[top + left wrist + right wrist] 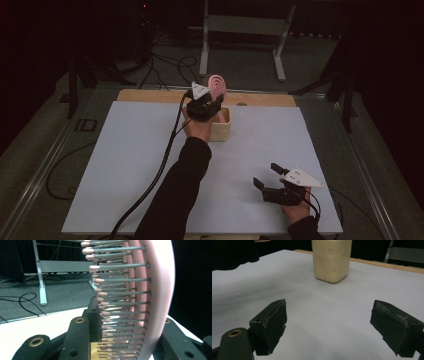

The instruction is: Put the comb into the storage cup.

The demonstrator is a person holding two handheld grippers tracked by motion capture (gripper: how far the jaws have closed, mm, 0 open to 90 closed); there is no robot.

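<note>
Left arm extended toward the table's far edge; left gripper [204, 106] closed on a held item. Right gripper [268, 175] near the table's near right corner, jaws spread wide, holding nothing.

Dim lab: cables [165, 65], metal stand [245, 30]

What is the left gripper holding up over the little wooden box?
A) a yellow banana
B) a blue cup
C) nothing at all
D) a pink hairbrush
D: the left gripper is shut on a pink hairbrush above the wooden box; its own view shows the pink-tipped bristles between the jaws.
</note>
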